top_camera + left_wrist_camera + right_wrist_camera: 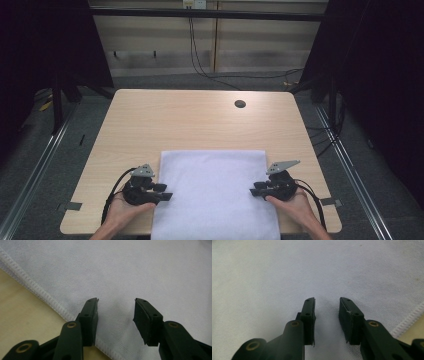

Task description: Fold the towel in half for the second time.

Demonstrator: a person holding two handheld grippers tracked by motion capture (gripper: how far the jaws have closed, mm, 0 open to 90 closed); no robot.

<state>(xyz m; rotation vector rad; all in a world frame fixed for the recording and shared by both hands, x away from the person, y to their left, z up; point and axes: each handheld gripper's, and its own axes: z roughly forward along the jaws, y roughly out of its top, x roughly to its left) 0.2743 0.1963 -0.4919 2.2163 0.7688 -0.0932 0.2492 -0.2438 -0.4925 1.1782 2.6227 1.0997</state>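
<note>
A white cloth [215, 192] lies flat on the near half of the wooden table [200, 120], its front hanging over the near edge. My left gripper [164, 192] rests at the cloth's left hem, open, jaws reaching over the stitched edge [47, 298] with nothing between them. My right gripper [256, 189] sits at the cloth's right hem, open too, its jaws above the fabric [287, 277]. The right hem [409, 317] shows beside its right jaw. Each gripper [115, 312] [326, 312] has bare cloth in the gap.
A round cable hole [240, 104] sits at the table's far right. Black cables [200, 60] hang behind the table. Metal rails [35, 170] run along the floor on both sides. The far half of the tabletop is bare wood.
</note>
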